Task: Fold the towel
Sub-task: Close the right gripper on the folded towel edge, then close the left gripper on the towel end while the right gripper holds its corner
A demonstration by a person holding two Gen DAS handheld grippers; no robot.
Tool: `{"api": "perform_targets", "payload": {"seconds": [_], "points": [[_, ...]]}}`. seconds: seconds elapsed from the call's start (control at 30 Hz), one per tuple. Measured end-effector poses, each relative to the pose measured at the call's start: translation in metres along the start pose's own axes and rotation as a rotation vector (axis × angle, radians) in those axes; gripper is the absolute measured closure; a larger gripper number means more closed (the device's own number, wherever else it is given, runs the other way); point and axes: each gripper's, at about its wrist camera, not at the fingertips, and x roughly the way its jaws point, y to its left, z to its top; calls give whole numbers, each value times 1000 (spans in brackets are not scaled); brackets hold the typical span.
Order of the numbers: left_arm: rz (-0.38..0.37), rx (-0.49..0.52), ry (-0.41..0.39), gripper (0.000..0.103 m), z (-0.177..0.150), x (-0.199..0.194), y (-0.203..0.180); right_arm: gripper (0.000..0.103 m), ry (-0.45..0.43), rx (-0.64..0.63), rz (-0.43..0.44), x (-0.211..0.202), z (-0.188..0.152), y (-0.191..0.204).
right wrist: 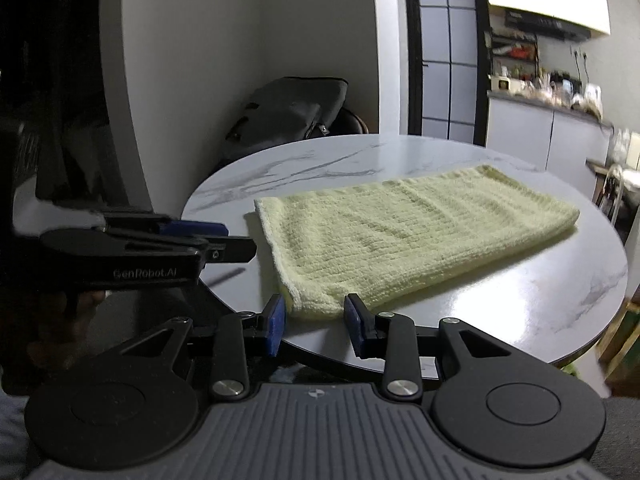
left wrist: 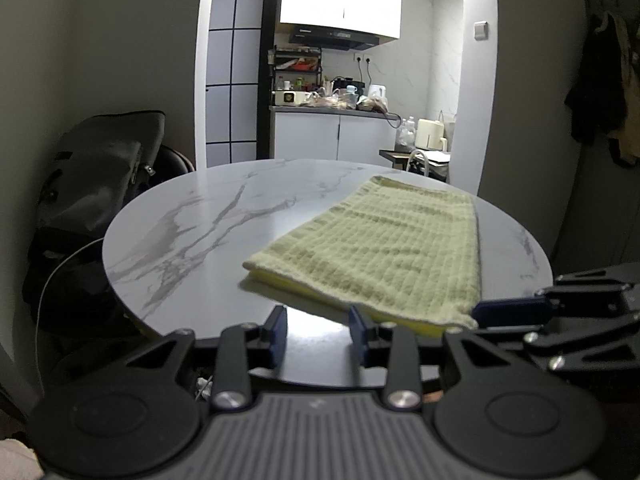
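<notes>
Left wrist view: no readable writing here. Left gripper [left wrist: 318,330] sits low at the near table edge, jaws apart w/ nothing between them; right pad [left wrist: 357,322] is just at the towel's near hem, touching or not I can't tell. Towel [left wrist: 384,248], pale yellow-green, folded, lies flat on the right half of the round marble table [left wrist: 192,232], near corner overhanging the rim. Right gripper [left wrist: 516,309] comes in from the right, tip at that corner. Behind: dark bag [left wrist: 100,168] by the wall, doorway to a cluttered kitchen counter [left wrist: 332,100].

Right wrist view: "GenRobot.AI" printed on the left gripper [right wrist: 224,236], which comes in from the left, tip just beside the towel's left edge. Right gripper [right wrist: 314,318] is low at the table edge, jaws apart, towel corner [right wrist: 316,304] between the pads but not clamped. Towel runs back-right across the table.
</notes>
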Motion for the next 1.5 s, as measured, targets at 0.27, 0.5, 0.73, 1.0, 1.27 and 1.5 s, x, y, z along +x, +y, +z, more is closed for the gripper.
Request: {"api": "perform_targets", "payload": {"seconds": [0.27,0.5,0.73,1.0,1.27,1.5], "points": [[-4,0,-2,66,0,4,-5,88,1,-17,-10,-8,-4,-5],[-14,-12,-12,66,3,6,-4,92,19,-18,-43,-13,-3,-13],[-15,-42,-30,63,12,13,-1,92,17,4,-69,-22,-4,-24],[16,-59,-26,55,21,27,-3,92,17,17,-69,-22,-2,-28],[43,-21,0,52,16,35,-9,92,19,25,-60,-23,-2,-31],[54,6,10,51,15,35,-13,92,20,25,-52,-22,-3,-34]]}}
